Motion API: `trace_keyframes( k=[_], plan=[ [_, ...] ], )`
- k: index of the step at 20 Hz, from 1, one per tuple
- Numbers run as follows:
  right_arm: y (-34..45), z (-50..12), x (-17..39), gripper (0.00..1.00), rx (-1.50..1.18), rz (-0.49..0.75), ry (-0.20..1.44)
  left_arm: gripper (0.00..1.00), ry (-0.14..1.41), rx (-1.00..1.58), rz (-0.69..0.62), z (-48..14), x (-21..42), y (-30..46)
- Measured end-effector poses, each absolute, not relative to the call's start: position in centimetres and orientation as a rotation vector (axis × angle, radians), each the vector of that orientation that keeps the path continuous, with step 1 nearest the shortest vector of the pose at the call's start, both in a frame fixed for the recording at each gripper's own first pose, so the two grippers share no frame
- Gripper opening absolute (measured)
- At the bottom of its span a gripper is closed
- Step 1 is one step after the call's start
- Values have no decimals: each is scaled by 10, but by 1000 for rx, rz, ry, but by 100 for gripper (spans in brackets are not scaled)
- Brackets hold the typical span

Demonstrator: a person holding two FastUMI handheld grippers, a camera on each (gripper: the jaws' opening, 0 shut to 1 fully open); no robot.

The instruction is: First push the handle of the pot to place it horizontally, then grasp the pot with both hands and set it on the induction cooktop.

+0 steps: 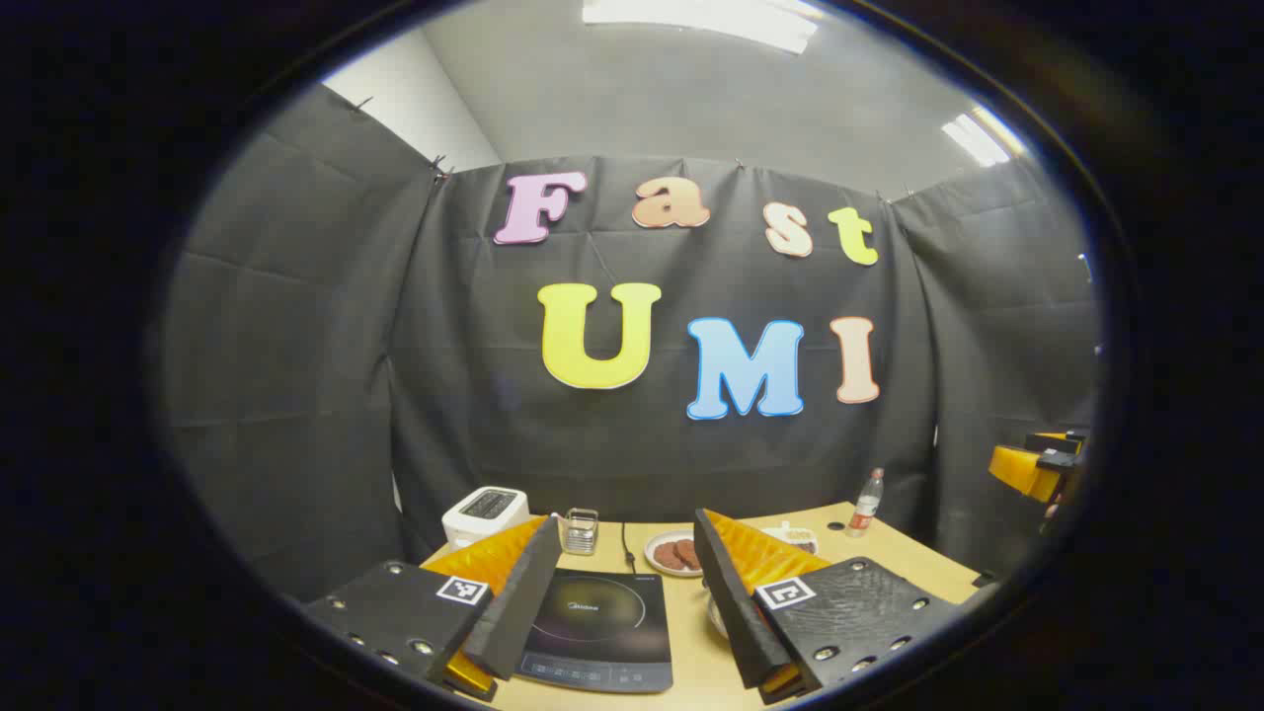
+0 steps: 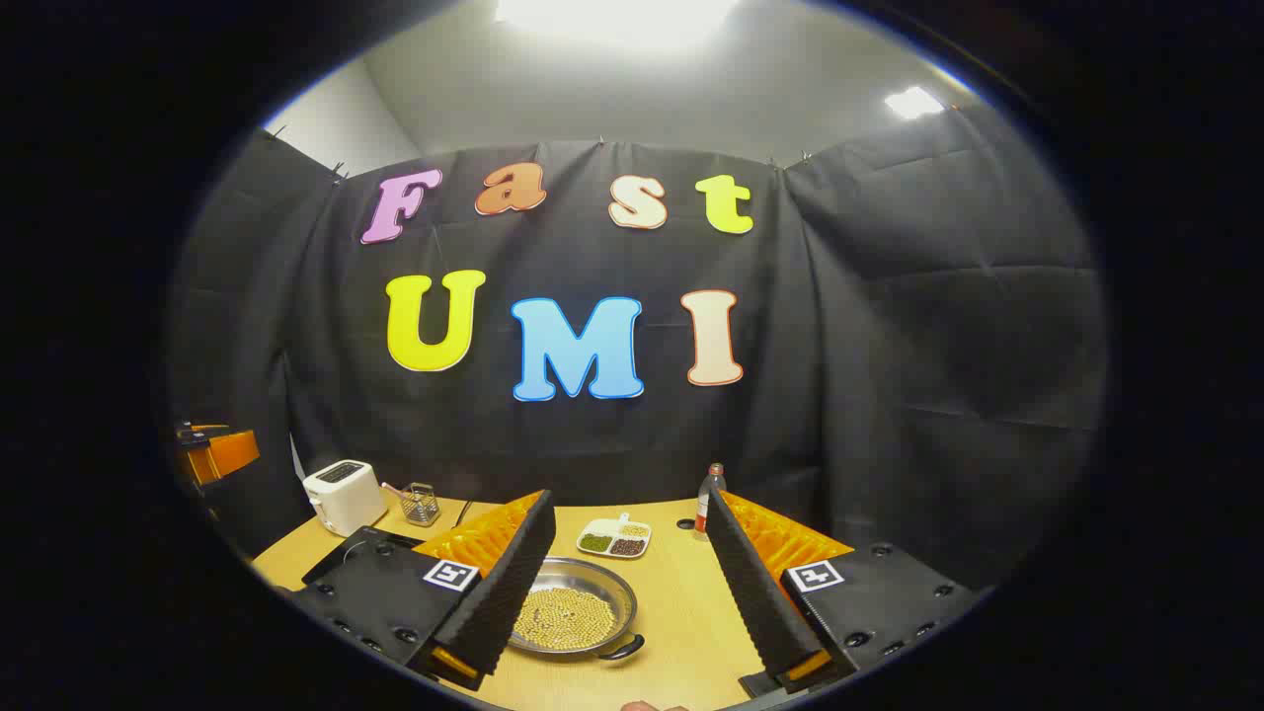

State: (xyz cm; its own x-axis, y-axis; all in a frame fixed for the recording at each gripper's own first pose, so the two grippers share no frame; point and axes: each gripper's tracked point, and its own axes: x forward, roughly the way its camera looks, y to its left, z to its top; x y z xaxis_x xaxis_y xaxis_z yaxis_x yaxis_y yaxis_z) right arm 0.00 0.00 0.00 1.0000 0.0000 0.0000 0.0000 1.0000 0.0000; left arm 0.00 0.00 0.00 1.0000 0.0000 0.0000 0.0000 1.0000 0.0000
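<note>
A shallow steel pot of yellowish beans sits on the wooden table in the right gripper view, low between my fingers. One black loop handle shows at its near right rim; its left part is hidden behind my left finger. My right gripper is open above it, apart from it. The black induction cooktop lies flat on the table in the left gripper view, under my open left gripper. A corner of the cooktop lies left of the pot. Both grippers hold nothing.
A white toaster and a wire basket stand at the back left. A plate of brown patties lies behind the cooktop. A divided dish of beans and a bottle stand behind the pot.
</note>
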Motion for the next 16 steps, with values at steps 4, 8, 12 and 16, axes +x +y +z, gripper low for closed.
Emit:
trace_keyframes(
  k=[4, 8, 12, 16],
  plan=[
    [9, 2, -1, 96, -6, 15, -3, 82, -8, 24, -10, 0, -2, 1],
    [14, 2, -5, 97, -13, 26, -5, 82, -9, 10, -21, -1, -3, 0],
    [19, 3, -6, 96, -4, 30, -6, 83, -9, 11, -32, -4, -3, 0],
    [24, 2, -5, 96, 7, 37, 1, 83, -8, 15, -43, -5, -3, -1]
  ],
)
